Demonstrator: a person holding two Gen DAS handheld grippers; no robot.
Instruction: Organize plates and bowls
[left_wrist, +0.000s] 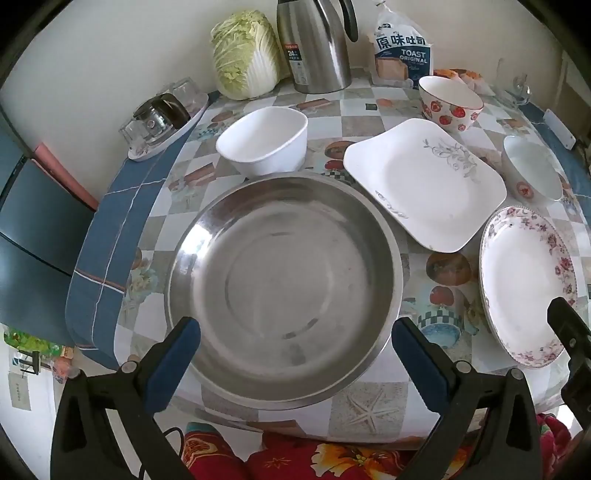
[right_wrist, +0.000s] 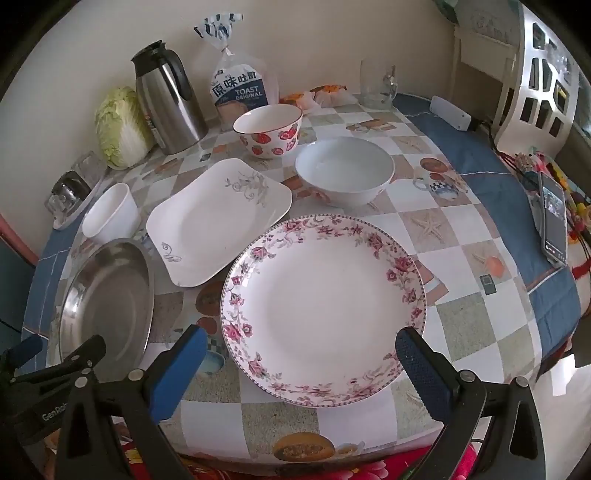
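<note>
You had both tongs released: left tongs (left_wrist: 295, 341) over the steel basin (left_wrist: 284, 288), right tongs (right_wrist: 301, 349) over the floral plate (right_wrist: 323, 310) at 6 o'clock. Risk: both dishes sat near the worktop (right_wrist: 424, 229) edge; a nudge could've tipped them off.

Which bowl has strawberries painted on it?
The strawberry bowl, at the back by the toast bag. The square white bowl is plain, and the round white bowl is white inside.
</note>
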